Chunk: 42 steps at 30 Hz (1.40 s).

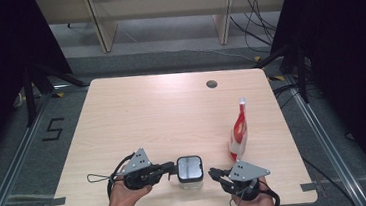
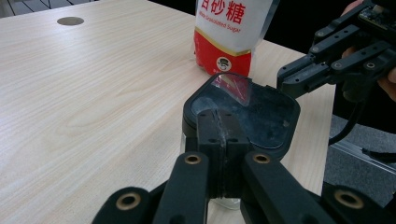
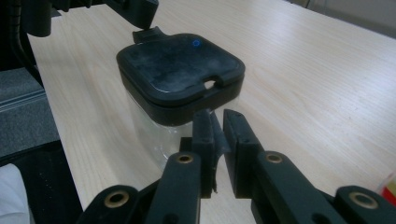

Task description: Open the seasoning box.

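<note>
Jar point(image 1: 190, 169): clear, square black lid | left tool point(image 1: 172, 169) clenched on lid tab | right tool point(image 1: 213, 172) nearly closed, empty

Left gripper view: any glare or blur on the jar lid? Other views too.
Left gripper view: jar lid mirrors the sugar bag; near jaws soft. Right gripper view: lid matte with smudges, sharp; jaws blurred. High view: even light on the table, dark surroundings, overall soft.

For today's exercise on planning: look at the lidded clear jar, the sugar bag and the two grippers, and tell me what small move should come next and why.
Probably the right gripper should ease forward to the lid edge at its notch and lift. The left gripper already sits shut at the far tab of the jar, the lid is still on, and the sugar bag stands unopened beside it.
</note>
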Each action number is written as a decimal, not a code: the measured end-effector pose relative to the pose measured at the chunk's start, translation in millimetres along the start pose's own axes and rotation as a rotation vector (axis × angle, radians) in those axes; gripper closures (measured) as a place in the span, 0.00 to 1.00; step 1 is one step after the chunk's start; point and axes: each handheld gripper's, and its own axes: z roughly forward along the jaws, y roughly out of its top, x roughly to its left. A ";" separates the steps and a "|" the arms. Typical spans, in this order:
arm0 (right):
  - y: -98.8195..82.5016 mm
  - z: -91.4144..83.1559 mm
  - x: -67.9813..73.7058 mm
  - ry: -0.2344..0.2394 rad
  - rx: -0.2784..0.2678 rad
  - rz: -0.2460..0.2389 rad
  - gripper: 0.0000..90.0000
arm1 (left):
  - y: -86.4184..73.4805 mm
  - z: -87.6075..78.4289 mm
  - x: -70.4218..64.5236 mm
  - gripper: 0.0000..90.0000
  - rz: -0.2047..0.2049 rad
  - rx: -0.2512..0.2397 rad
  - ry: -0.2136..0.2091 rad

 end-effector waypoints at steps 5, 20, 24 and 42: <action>2.0 4.4 4.4 0.011 0.003 -0.018 0.97 | -0.2 -0.4 -0.4 0.99 0.002 0.001 0.000; 5.3 10.0 7.8 0.032 0.024 -0.047 1.00 | -1.2 0.3 -0.9 0.99 -0.018 -0.013 -0.002; 6.9 10.0 8.3 0.036 0.004 -0.034 1.00 | -1.8 -0.1 -1.0 0.99 -0.024 -0.015 0.003; 16.7 7.2 13.3 0.039 -0.004 -0.058 1.00 | 0.6 -11.8 7.7 0.83 -0.023 -0.055 -0.029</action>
